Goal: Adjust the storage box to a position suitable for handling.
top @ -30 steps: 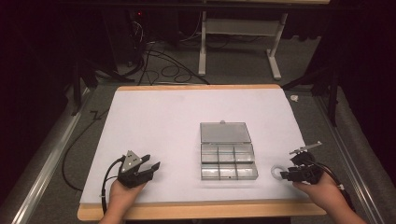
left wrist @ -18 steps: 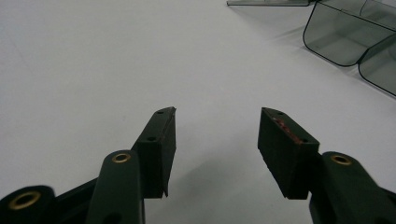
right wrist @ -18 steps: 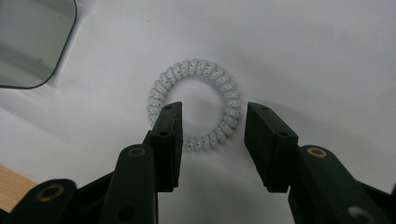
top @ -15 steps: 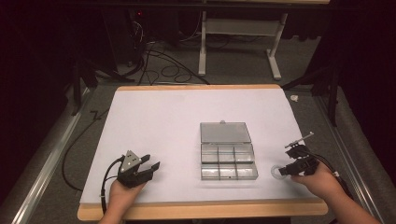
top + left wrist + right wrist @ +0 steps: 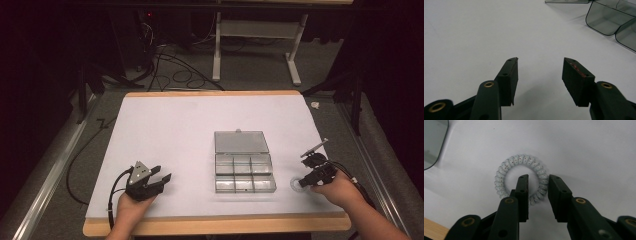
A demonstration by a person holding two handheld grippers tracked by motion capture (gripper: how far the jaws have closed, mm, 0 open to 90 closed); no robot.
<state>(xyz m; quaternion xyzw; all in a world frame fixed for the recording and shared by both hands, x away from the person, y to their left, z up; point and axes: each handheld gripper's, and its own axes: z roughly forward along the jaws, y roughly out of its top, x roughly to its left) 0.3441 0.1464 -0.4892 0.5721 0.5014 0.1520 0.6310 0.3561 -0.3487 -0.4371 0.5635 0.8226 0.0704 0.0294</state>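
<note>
A pale, speckled spiral hair tie (image 5: 506, 165) lies flat on the white table top, near the front right in the high view (image 5: 299, 184). My right gripper (image 5: 538, 177) points down onto it, one jaw inside the ring and the other outside, straddling the ring's right-hand side. Its jaws have just been closing, and a sliver of gap still shows beside the coil. My left gripper (image 5: 162, 173) rests open at the front left, nothing between its pads (image 5: 540, 60). A clear compartment box (image 5: 245, 165) with its lid laid back sits between the two hands.
The box's empty compartments (image 5: 609, 20) lie ahead and to the right of the left gripper. The table's wooden front edge (image 5: 215, 225) runs just behind both hands. Cables and a stand's legs lie on the floor beyond the table.
The right gripper has shifted a little left onto the hair tie and its jaws have narrowed around the coil. The left gripper and the box have stayed put.
</note>
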